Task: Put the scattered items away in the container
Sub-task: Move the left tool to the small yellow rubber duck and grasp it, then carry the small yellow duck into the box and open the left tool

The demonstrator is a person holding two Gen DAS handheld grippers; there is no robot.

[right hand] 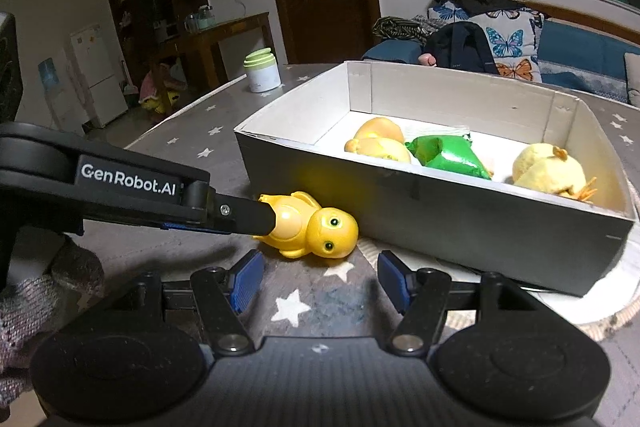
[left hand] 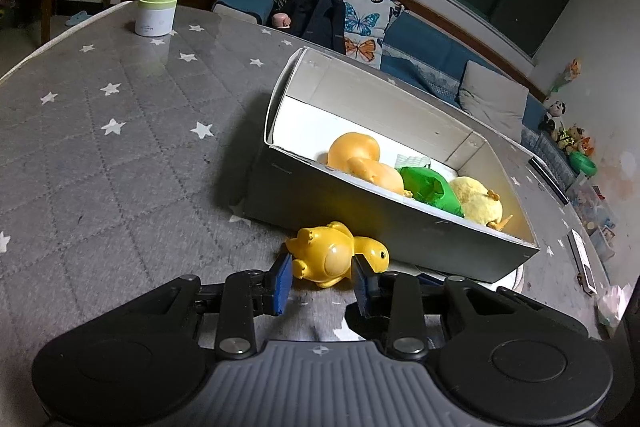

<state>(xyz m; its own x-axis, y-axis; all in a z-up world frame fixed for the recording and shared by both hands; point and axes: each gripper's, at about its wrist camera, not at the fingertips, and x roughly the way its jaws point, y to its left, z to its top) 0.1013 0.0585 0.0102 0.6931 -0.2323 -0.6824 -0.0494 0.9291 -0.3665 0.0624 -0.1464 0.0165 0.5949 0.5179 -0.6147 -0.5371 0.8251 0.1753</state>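
Starting at the far left, the green-lidded jar (left hand: 156, 11) stands well apart on the starry grey tabletop (left hand: 100, 155), so that side gives me wide open room to swing through. Coming in, my left gripper (left hand: 322, 277) has its blue pads (left hand: 283, 277) straddling the yellow toy duck (left hand: 334, 255), which lies on its side on the table just beside the near wall of the box (left hand: 400, 227); the pads look to be touching its round belly, but I cannot tell whether they are truly clamped or only closing. Seen from my other hand, that left gripper (right hand: 267, 219) meets the duck (right hand: 316, 227) at its body, head toward me. I judge this duck to be hard, hollow plastic: light, stiff, glossy and likely slippery, so the wide middle of the body is the place to pinch, not the head or the small wings. My right gripper (right hand: 320, 279) hangs spread wide over bare table, holding nothing. Moving right, the box wall stands tall right next to the duck, so I reckon a lift must clear that rim. Inside, an orange toy (right hand: 378, 143), a green bag (right hand: 450, 155) and a plush chick (right hand: 550, 169) fill the near side; the open floor is toward the left end.
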